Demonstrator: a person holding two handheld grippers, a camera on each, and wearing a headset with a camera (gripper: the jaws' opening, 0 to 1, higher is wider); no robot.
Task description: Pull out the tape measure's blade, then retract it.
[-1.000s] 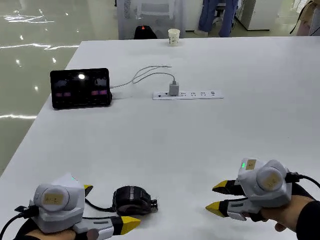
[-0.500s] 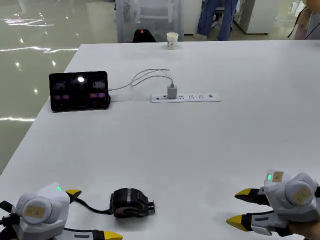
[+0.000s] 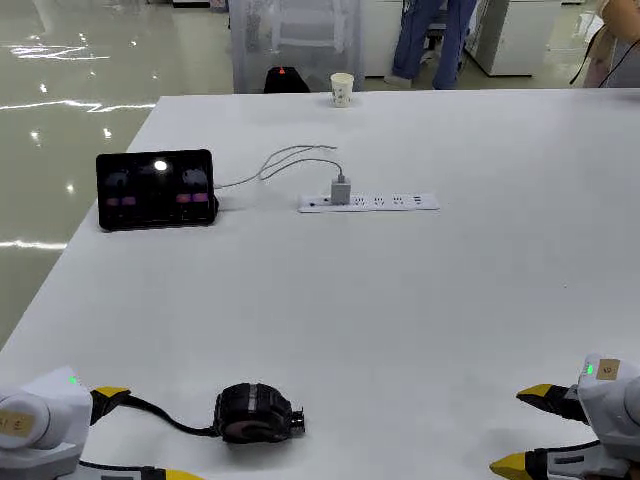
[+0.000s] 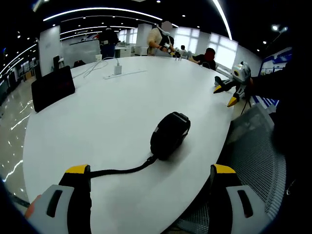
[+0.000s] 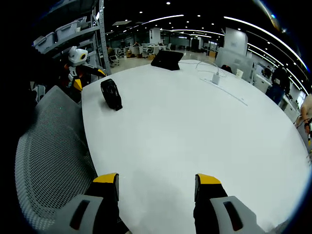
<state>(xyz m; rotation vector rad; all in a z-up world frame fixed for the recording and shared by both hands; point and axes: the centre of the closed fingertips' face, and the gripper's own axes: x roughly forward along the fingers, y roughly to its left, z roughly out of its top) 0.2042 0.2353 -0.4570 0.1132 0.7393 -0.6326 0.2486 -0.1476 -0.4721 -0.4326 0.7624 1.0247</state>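
Left tongs (image 3: 145,435) and right tongs (image 3: 518,430) have drawn outward from the tape measure (image 3: 255,412).

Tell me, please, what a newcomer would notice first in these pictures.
The black tape measure lies alone near the front edge of the wide white table, and its strap runs toward the left hand-held gripper. That one and the right hand-held gripper, far off to the other side, both stand open with yellow tips. Farther back sit a dark tablet and a power strip.

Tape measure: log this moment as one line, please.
tape measure: lying on table, blade not out | left hand-held gripper: open, facing it | right hand-held gripper: open, far off
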